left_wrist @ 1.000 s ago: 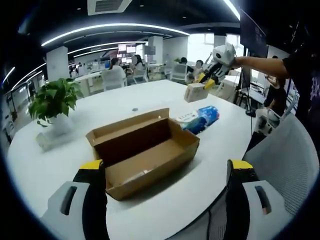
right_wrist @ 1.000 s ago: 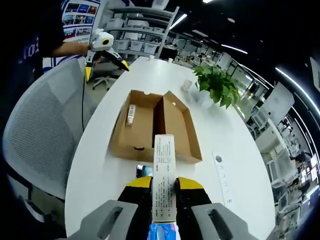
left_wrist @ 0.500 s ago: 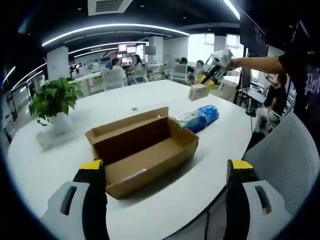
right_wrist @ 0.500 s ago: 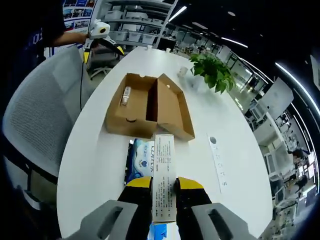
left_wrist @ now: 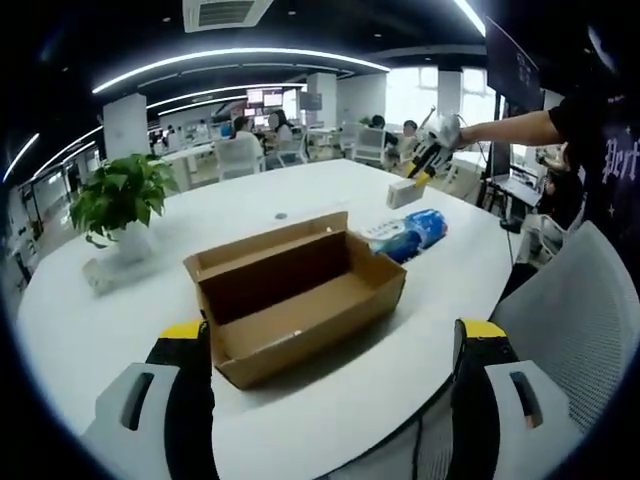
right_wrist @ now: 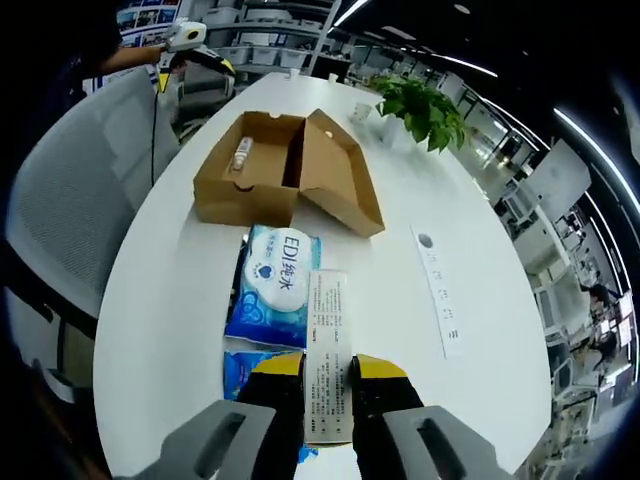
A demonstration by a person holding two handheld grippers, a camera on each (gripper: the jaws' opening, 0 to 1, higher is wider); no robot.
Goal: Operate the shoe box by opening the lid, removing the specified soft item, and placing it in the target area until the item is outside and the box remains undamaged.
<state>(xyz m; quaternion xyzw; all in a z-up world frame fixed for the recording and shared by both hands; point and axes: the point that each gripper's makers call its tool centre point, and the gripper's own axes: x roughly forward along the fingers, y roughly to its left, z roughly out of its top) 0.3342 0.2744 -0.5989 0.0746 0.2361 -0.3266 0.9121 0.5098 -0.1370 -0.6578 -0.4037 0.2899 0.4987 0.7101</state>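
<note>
So now carried well away from the open shoe box (right_wrist: pixel 285 165), small carton (right_wrist: pixel 327 355) clamped in right gripper (right_wrist: pixel 327 372), hovering over tissue pack (right_wrist: pixel 272 290); left gripper (left_wrist: pixel 335 345) gaping apart, empty.

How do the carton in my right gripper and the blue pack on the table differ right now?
The small carton is a stiff, pale, printed box clamped in the right gripper, held above the table. The blue tissue pack is soft, wider, and lies flat on the table. Both are outside the open shoe box.
</note>
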